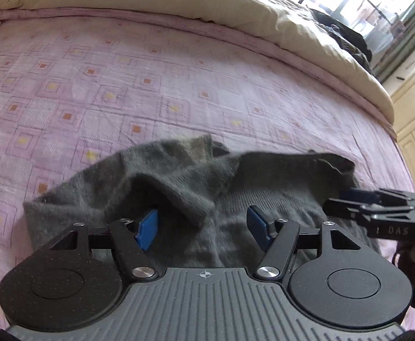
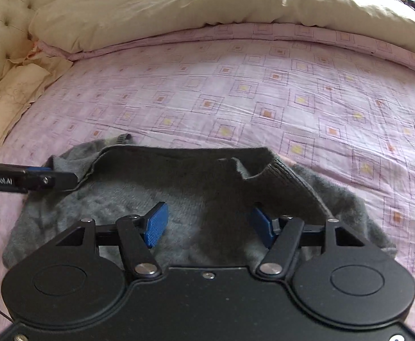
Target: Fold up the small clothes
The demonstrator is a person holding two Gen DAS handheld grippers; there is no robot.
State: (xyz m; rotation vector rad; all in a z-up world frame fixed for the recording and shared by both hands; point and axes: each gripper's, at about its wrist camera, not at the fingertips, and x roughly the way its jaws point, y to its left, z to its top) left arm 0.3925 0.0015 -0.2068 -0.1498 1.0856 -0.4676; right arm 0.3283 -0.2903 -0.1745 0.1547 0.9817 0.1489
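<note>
Across both wrist views: bed (image 2: 235, 91), covered by a pink sheet printed with nested squares, bearing all items below. Item: cream duvet (image 2: 179, 8), bunched along the far side of the bed, its edge lying over the sheet. Item: tufted cream headboard (image 2: 0, 28), at the left end in the right wrist view, with a cream pillow (image 2: 11, 93) just beside it. Item: cream cupboard doors (image 1: 414, 113), past the bed's right edge in the left wrist view, below a bright window (image 1: 349, 0). Item: dark heap of cloth (image 1: 341, 34), on the duvet near the window; kind cannot be told. Item: small grey knitted garment (image 2: 156, 190), rumpled on the near part of the sheet, its upper layer partly turned back to show a darker ribbed side. Item: left tool (image 1: 204, 227), blue pads spread wide, released, hovering over the garment's near edge with a raised fold between the pads. Item: right tool (image 2: 210, 224), pads likewise spread, released, over the garment's middle. No containers among the items.
</note>
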